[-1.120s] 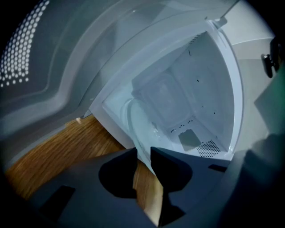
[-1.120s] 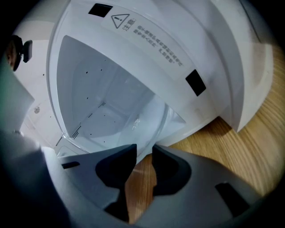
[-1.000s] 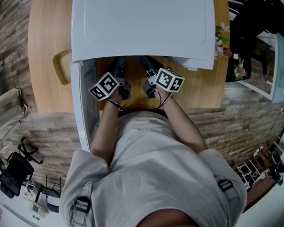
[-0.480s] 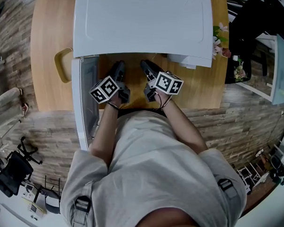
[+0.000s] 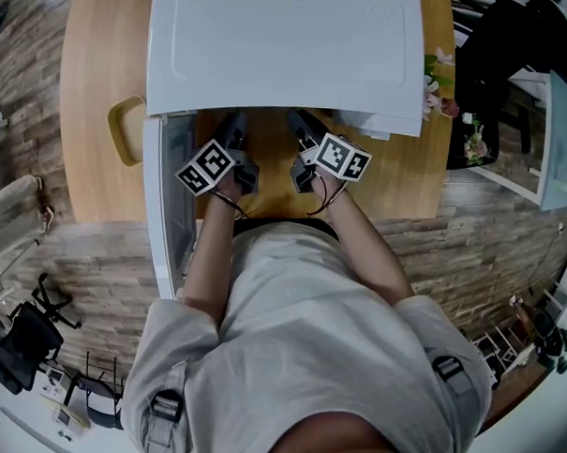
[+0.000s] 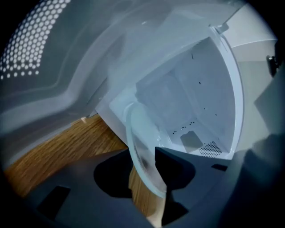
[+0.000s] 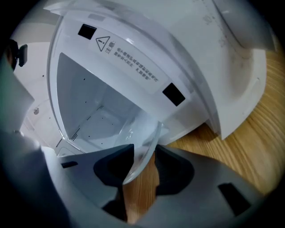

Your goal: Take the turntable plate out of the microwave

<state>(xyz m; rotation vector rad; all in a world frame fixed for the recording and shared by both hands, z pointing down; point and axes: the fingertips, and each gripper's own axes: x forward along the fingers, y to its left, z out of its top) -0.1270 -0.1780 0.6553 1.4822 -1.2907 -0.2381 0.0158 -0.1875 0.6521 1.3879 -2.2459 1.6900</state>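
**Easing open around the turntable plate**

Down at the left fingers (image 6: 178, 167) first: dark, matte, blocky, spread apart, having just been opening. Between them the rim of the turntable plate (image 6: 140, 147), a sliver of wood showing beside the glass. So not clamped by the left gripper (image 6: 143, 178).

Same story at the right fingers (image 7: 178, 173): just been widening. Right gripper (image 7: 141, 176) loose around another stretch of that rim, gap on one side.

Now the plate itself: clear glass, round, thin and smooth, with a raised lip, catching pale reflections. Near rim out over the table (image 5: 93, 72), just in front of the microwave (image 5: 282, 52). The rest reaching back into the white cavity (image 6: 191, 98). Cannot tell whether resting on the cavity floor.

Further out:
- glossy white shell
- tiny perforations low on the cavity wall
- door (image 5: 172, 207) swung open at the left, dotted mesh in its window
- honey-coloured wood grain and rounded table corners

Against the earlier head views, hardly a shift. Left marker cube (image 5: 204, 166) and right marker cube (image 5: 340, 159) a touch nearer the microwave's front edge than half a second ago.
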